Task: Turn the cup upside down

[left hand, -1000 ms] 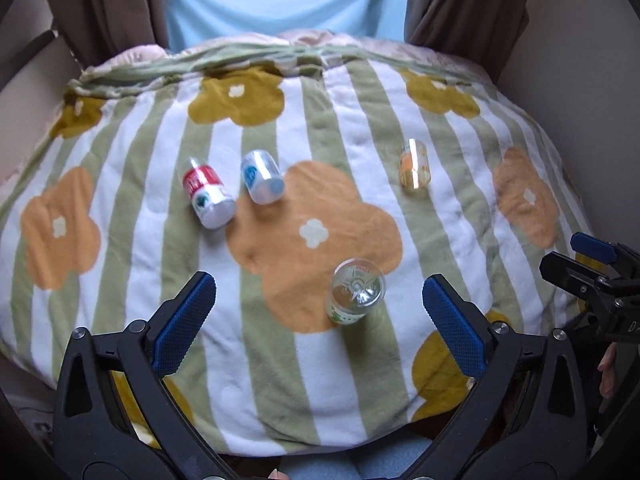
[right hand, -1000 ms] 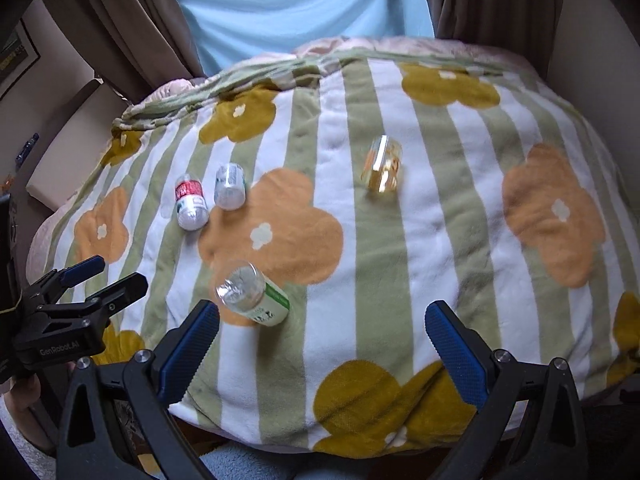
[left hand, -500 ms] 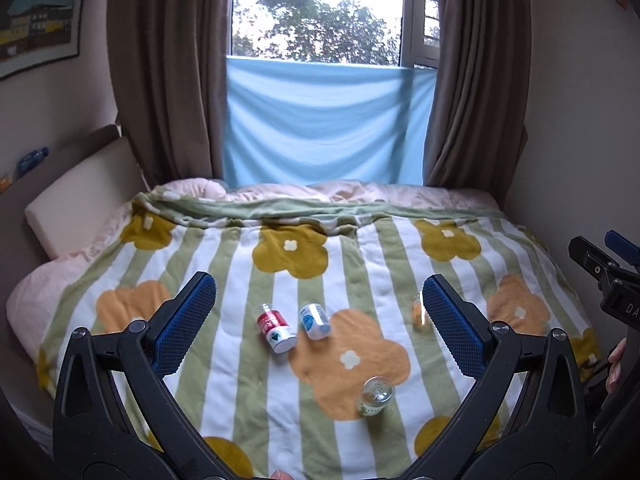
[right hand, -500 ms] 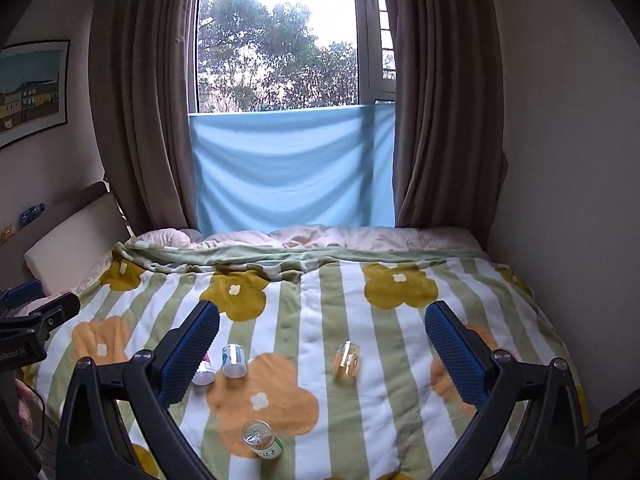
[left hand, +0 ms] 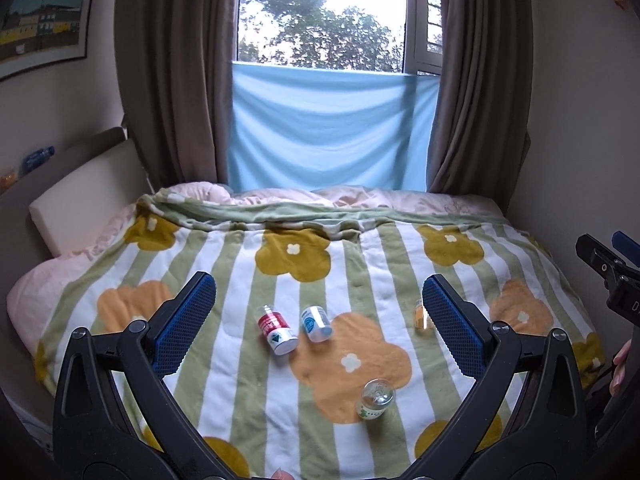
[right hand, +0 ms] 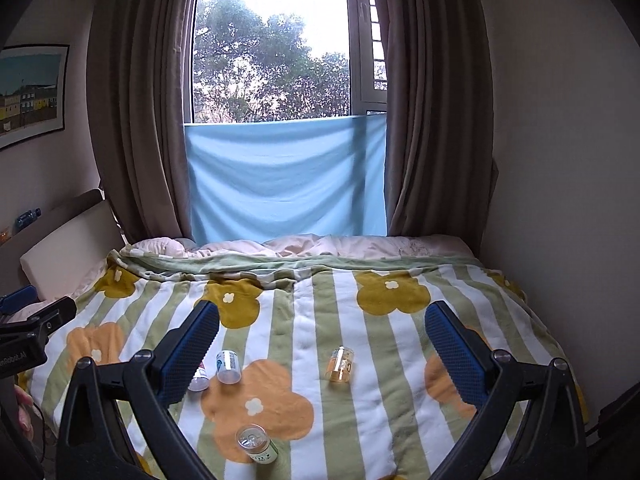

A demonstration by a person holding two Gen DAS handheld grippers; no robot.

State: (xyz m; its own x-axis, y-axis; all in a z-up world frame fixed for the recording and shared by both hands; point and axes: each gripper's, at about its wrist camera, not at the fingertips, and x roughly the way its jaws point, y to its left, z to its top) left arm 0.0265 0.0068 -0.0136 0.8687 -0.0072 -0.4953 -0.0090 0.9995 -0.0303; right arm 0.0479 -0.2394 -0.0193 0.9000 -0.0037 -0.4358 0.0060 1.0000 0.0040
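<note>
Several small cups lie on their sides on a flower-striped blanket (left hand: 360,280). A clear cup with a green label (left hand: 375,398) lies nearest, also in the right wrist view (right hand: 256,443). A red-labelled cup (left hand: 277,330) and a blue-labelled cup (left hand: 316,324) lie side by side; the blue one also shows in the right wrist view (right hand: 228,367). An amber cup (right hand: 340,365) lies to the right, half hidden behind a finger in the left wrist view (left hand: 420,316). My left gripper (left hand: 316,320) and right gripper (right hand: 322,344) are both open, empty, held above the bed's near edge.
The bed fills the room between a cream headboard (left hand: 80,200) on the left and a wall (right hand: 560,200) on the right. Brown curtains (right hand: 136,120) and a blue cloth (right hand: 284,180) cover the window beyond. The right gripper's body shows at the left view's edge (left hand: 608,272).
Both grippers have pulled back and tilted up from close over the blanket, so the cups now look smaller and lower and the window is in view. The cups have not moved.
</note>
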